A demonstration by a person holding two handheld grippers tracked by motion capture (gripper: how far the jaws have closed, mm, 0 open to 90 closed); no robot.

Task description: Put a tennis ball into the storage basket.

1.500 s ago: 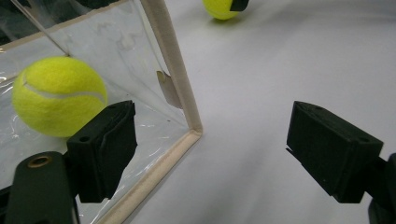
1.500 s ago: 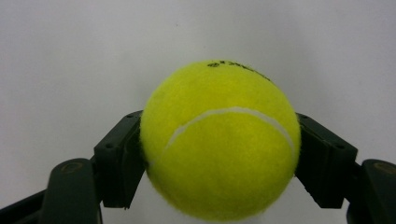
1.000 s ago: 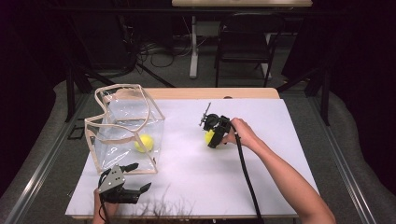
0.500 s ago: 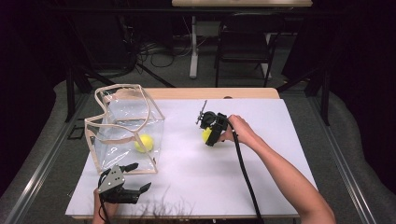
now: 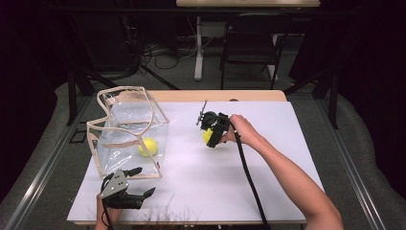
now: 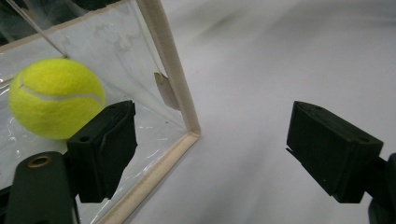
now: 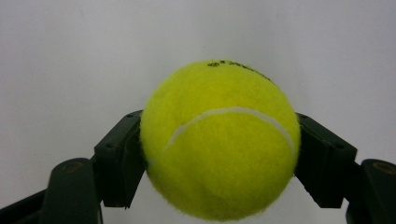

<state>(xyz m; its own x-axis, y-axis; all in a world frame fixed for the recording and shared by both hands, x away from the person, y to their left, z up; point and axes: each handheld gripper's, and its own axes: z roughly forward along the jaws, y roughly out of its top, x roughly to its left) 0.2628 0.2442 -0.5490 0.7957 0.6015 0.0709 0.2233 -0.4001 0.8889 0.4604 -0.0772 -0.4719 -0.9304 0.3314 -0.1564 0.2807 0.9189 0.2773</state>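
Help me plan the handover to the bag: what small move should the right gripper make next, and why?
Probably carry the tennis ball toward the clear bag. The right gripper has its jaws clamped on the ball's sides, and the bag already holds another ball, its top open.

A table (image 5: 268, 96) with a wooden top carries a white sheet (image 5: 268, 182) that covers nearly all of it, leaving a bare wood strip along the far edge. On the sheet's left part stands a clear bag (image 5: 125, 132) with beige trim. Right of the bag the sheet lies bare.
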